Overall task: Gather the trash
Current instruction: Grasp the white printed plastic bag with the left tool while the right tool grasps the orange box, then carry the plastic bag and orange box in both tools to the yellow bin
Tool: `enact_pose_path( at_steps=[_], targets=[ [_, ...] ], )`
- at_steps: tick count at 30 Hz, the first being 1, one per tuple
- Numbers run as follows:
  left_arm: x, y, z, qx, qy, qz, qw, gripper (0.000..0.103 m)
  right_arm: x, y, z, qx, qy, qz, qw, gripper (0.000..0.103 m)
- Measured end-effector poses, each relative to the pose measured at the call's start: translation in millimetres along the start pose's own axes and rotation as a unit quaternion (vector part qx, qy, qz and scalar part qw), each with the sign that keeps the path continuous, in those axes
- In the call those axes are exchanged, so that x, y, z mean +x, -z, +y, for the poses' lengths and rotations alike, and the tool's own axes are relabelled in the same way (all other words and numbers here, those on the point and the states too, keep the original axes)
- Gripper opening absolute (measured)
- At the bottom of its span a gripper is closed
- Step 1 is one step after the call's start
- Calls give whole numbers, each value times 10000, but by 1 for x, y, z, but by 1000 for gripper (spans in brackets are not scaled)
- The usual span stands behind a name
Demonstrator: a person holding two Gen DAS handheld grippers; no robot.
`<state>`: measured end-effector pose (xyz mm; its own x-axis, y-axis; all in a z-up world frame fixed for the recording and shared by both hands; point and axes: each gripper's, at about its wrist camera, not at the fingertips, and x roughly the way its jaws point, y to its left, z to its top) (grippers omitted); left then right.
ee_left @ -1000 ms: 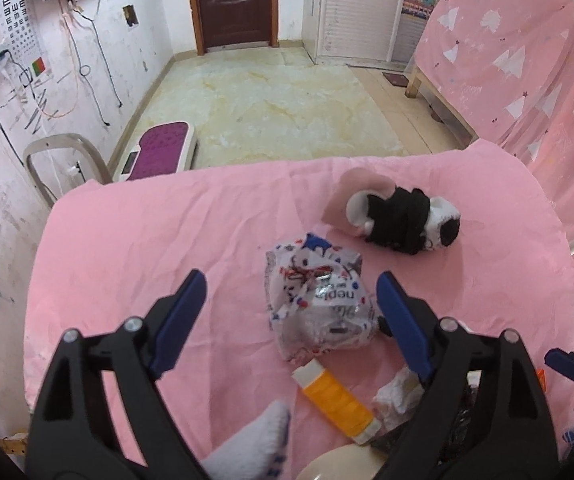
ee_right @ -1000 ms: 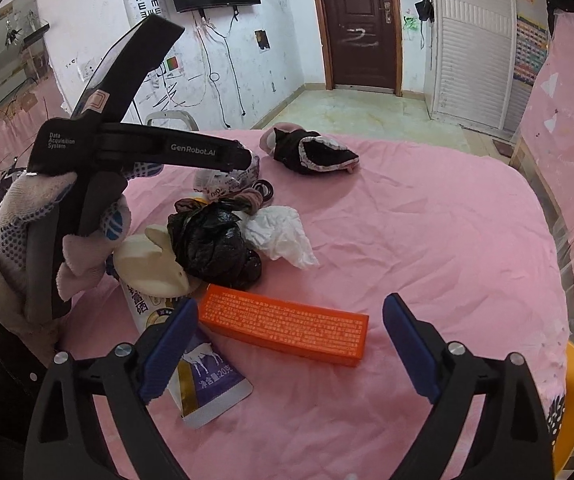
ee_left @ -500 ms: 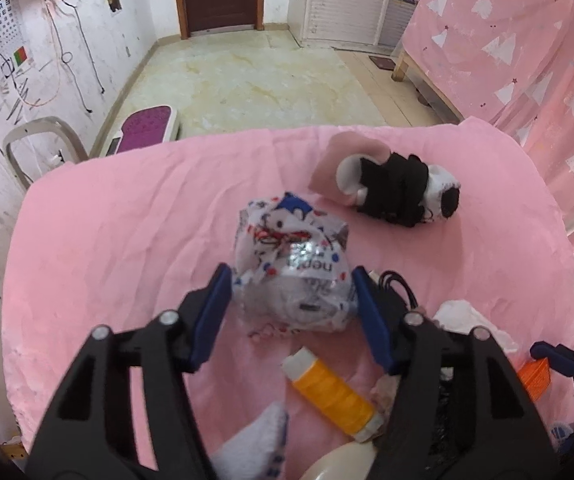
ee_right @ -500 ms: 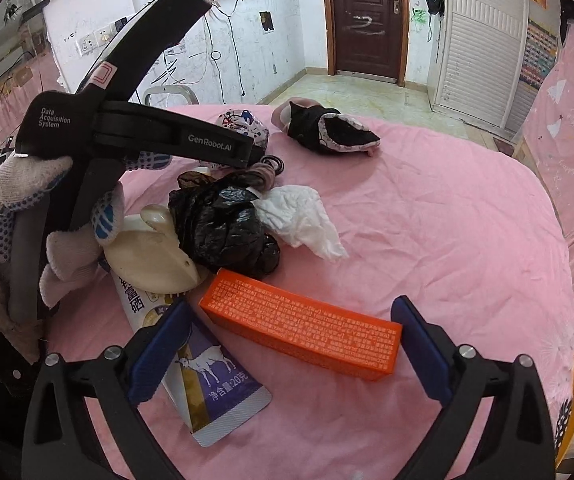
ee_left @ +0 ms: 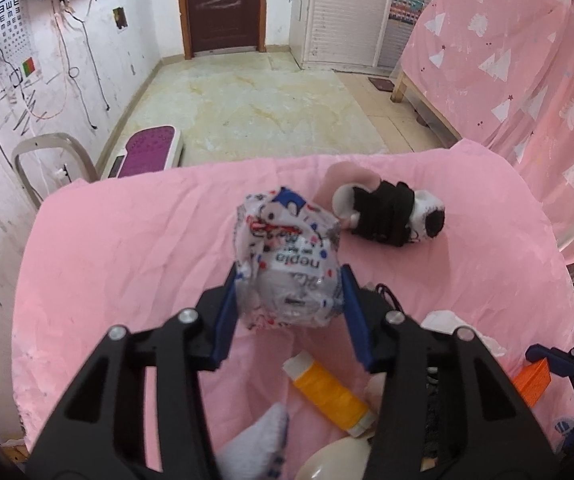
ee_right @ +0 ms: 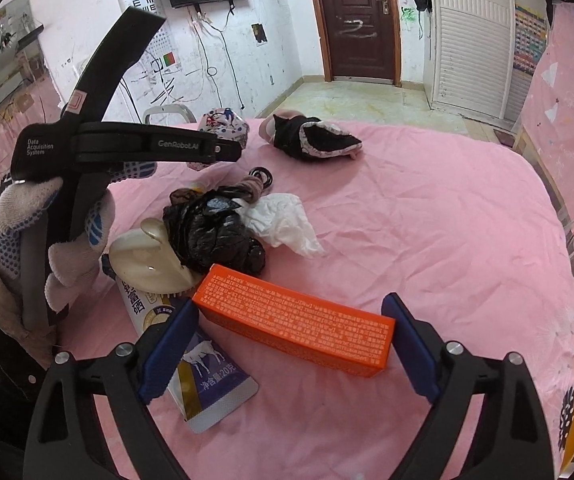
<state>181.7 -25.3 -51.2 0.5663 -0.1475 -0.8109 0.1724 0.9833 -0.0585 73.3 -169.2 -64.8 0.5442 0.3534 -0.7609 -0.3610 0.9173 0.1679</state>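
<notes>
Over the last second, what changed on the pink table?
The left tongs have just been closing and now clamp the crumpled tissue pack, which looks lifted off the pink cloth. The right tongs came forward to straddle the orange box, open, not gripping. The black bag and white tissue stayed put.

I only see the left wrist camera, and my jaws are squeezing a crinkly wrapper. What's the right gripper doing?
Observer: The right gripper has an orange box between its jaws, which have just been closing. I can't tell if they press on it yet.
Operator: Is there more trash near it?
Observer: A crumpled black bag lies just behind the box.
Operator: Anything else close by?
Observer: A flat printed pouch lies at the box's left end.
</notes>
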Motion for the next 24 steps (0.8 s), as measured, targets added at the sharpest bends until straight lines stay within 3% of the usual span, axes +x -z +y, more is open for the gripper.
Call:
enact_pose_path(
  at_steps=[11,24],
  targets=[
    [-38,-8,-22,149,108,-331,9993,46,-48,9,-48,503,143,-545,9971,83],
    [-77,-9,-104,842,268,-665,9939,46,-116,42,-122,1158,494,-1105,9859,83]
  ],
)
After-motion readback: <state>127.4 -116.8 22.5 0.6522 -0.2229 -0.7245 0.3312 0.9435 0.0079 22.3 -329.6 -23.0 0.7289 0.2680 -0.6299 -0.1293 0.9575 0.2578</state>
